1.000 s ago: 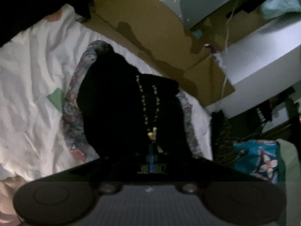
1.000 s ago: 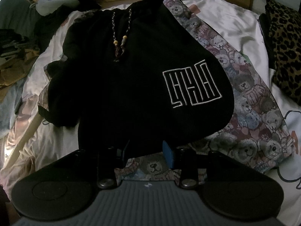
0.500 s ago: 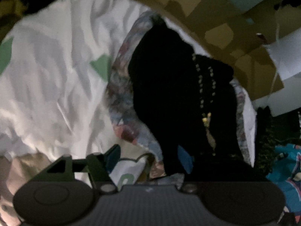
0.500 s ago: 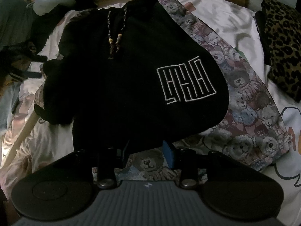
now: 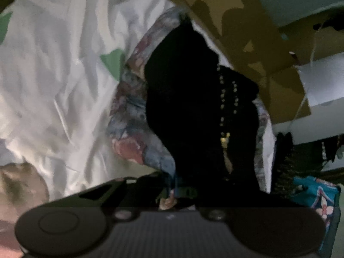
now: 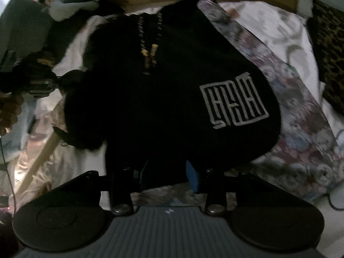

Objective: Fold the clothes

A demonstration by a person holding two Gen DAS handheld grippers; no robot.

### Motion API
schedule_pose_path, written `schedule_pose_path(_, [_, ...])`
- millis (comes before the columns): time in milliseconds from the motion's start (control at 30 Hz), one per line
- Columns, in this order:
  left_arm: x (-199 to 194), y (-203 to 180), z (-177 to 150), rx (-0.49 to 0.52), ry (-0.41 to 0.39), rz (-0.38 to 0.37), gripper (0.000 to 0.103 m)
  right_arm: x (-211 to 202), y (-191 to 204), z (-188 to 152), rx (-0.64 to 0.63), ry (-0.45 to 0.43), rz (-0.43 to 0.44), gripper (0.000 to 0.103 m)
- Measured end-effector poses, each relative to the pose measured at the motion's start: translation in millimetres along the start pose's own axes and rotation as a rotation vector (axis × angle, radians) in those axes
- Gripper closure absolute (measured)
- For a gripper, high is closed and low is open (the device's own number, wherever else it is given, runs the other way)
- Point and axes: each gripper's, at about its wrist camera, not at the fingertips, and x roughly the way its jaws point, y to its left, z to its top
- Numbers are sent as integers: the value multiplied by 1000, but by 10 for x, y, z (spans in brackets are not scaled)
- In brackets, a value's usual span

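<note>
The black fleece hoodie with a white maze-like emblem [image 6: 234, 101] and beaded drawstrings [image 6: 148, 49] lies spread on a bear-print patchwork blanket [image 6: 301, 129], which in turn covers a crumpled white bedsheet [image 5: 53, 75]. In the left wrist view the same hoodie [image 5: 193, 107] runs away from you as a dark strip, the drawstring beads [image 5: 223, 107] trailing down its middle.

Your left gripper [image 5: 182, 191] has just been closing; its jaws are now pressed together at the hoodie's near edge, where black fabric and blanket edge meet. The frame is dark and blurred there, so whether cloth is pinched between the pads cannot be told.

Your right gripper [image 6: 165, 172] stands part spread over the hoodie's near hem. The blue pad on the right finger [image 6: 192, 176] shows clear, with black fabric lying between the two fingers; the pads do not visibly press on it.

Beyond the bed, a brown cardboard sheet [image 5: 247, 32] leans behind the hoodie. A leopard-print cushion [image 6: 329, 53] sits at the far right of the right wrist view, just beside the blanket.
</note>
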Motion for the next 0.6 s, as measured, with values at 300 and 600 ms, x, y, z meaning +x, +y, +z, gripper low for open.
schedule_pose_path(300, [-553,-279,-55,15,-52,-79,100,-29,255,73,-47,-29,71,51])
schedule_pose_path(600, [-655,-773,-8,93,-38,-152,100,-33,385,128,-76,-43,114,49])
